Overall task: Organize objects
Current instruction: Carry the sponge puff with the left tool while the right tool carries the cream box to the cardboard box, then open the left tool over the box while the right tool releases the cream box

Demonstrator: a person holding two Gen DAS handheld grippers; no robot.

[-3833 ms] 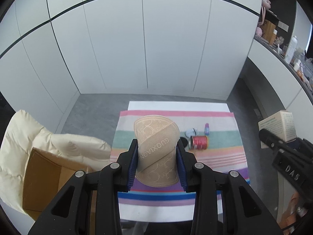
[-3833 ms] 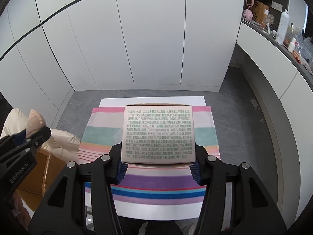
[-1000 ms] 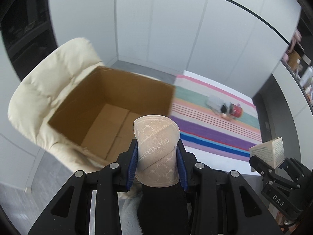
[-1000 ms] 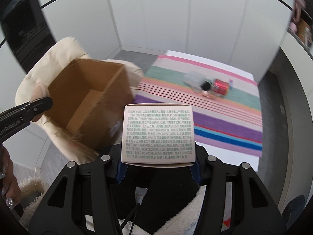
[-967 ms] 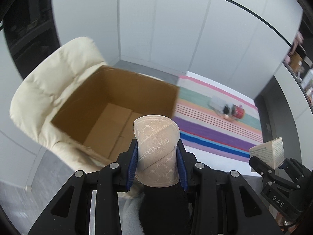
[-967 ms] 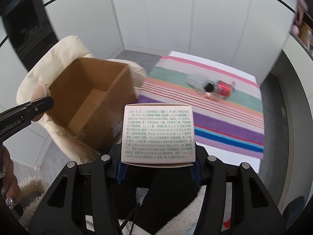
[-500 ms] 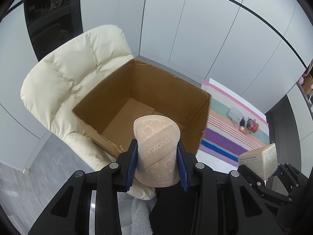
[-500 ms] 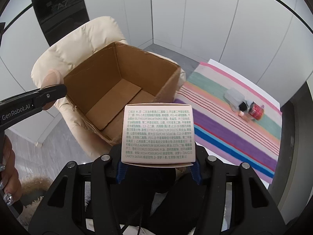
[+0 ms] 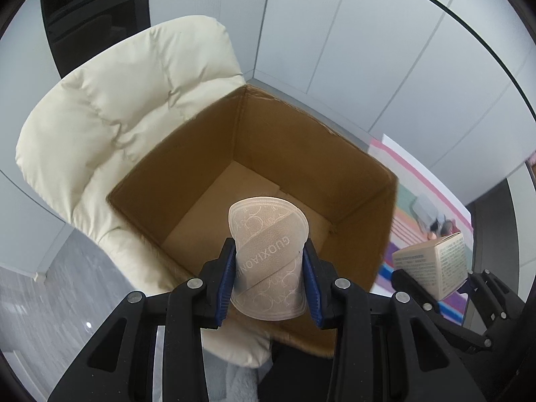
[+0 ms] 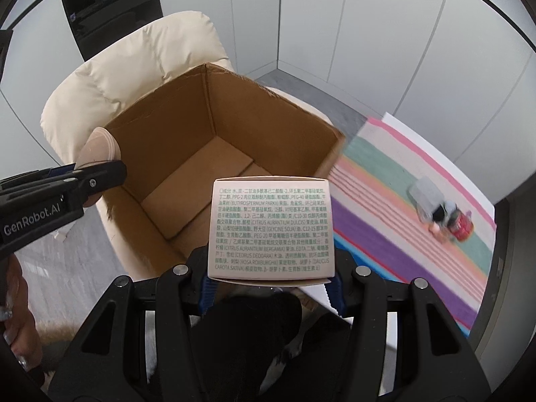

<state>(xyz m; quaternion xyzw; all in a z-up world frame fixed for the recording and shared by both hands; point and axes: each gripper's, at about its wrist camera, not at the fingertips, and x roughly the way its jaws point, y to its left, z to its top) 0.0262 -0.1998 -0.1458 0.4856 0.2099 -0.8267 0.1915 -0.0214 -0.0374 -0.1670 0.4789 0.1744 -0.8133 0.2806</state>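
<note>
Cardboard box [image 9: 301,154] on cream chair [image 9: 110,107]; left tool [image 9: 269,269] clamps beige insole [image 9: 268,261], right tool [image 10: 269,278] clamps printed carton [image 10: 270,224], both above box.

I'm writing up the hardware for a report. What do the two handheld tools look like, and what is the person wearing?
Both tools, left tool and right tool, have matte black angular frames with round silver screws and ribbed blue pads inside the fingers. The left one's side reads "GenRobot.AI" in white. The person wears black with a fluffy pale garment, and decorated nails.
</note>
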